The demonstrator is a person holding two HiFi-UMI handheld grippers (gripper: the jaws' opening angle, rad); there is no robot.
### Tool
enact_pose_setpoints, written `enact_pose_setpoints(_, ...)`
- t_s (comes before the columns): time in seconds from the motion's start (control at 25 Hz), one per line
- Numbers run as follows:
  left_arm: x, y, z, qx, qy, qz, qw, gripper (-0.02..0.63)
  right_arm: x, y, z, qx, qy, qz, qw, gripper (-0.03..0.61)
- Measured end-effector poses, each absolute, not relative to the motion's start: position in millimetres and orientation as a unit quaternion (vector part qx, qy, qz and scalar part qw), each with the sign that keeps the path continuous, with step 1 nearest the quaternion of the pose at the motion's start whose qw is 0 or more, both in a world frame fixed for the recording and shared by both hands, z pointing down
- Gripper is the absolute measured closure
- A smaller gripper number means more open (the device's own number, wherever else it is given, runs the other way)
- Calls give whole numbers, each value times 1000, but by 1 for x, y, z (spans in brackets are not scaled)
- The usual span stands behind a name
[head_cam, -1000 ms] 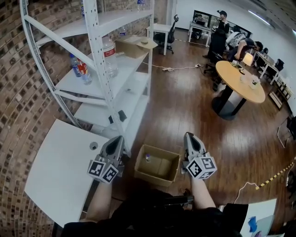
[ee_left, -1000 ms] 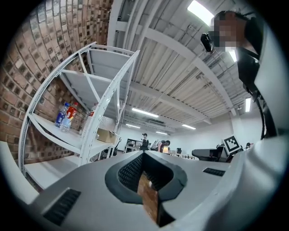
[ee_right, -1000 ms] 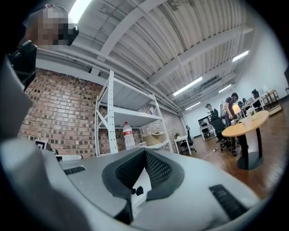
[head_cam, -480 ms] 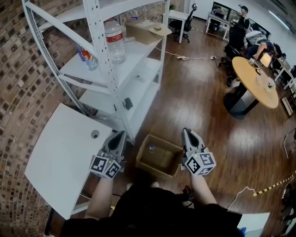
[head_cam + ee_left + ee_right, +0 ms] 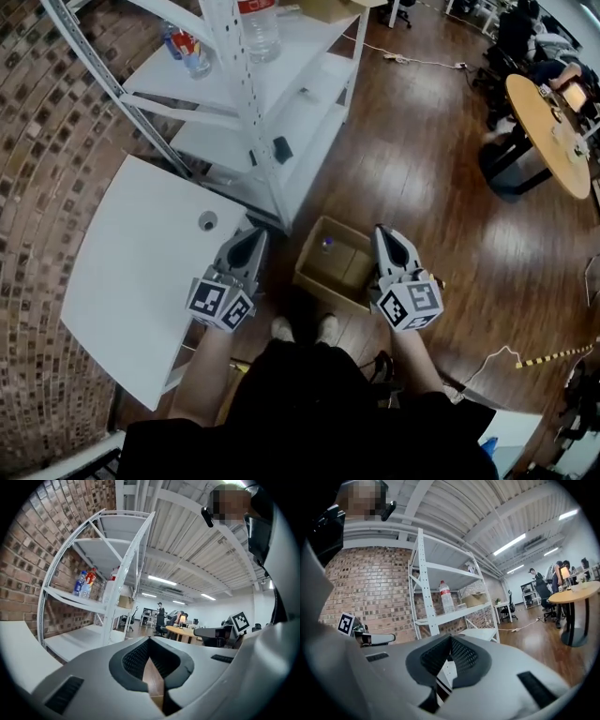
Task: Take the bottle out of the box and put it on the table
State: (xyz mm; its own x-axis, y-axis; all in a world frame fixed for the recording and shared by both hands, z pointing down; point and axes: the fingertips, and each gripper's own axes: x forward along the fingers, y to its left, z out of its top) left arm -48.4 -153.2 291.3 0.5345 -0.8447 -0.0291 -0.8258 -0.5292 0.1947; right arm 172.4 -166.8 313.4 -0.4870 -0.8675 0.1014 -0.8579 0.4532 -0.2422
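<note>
An open cardboard box [image 5: 307,270] stands on the wooden floor in front of my feet. A small clear bottle with a purple cap [image 5: 326,246] stands upright in its far left corner. The white table [image 5: 131,281] is on the left. My left gripper [image 5: 254,236] hangs over the table's right edge, left of the box, with its jaws together and nothing in them. At the box's right side is my right gripper [image 5: 385,234], also shut and holding nothing. Each gripper view shows its own jaws, left gripper [image 5: 150,641] and right gripper [image 5: 450,640], meeting at the tip.
A white metal shelf rack [image 5: 253,112] rises just behind the box and table, with a large bottle [image 5: 261,23] and small bottles [image 5: 187,47] on it. A round wooden table [image 5: 553,131] and seated people are far right. A cable [image 5: 497,361] lies on the floor.
The head view has tipped further down. Both grippers have sunk and come forward, so the box now lies between their tips. The jaws have stayed together.
</note>
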Motion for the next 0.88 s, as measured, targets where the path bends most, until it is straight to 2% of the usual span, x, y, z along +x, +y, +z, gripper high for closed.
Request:
enact_pose_setpoints(0.4, -45, -147, 406, 867, -467, 11, 171, 611, 160, -151, 436, -524, 822, -210, -76, 568)
enact_pose_setpoints(0.88, -26, -165, 505, 861, -457, 57, 215, 611, 162, -154, 545, -518, 802, -255, -152, 568)
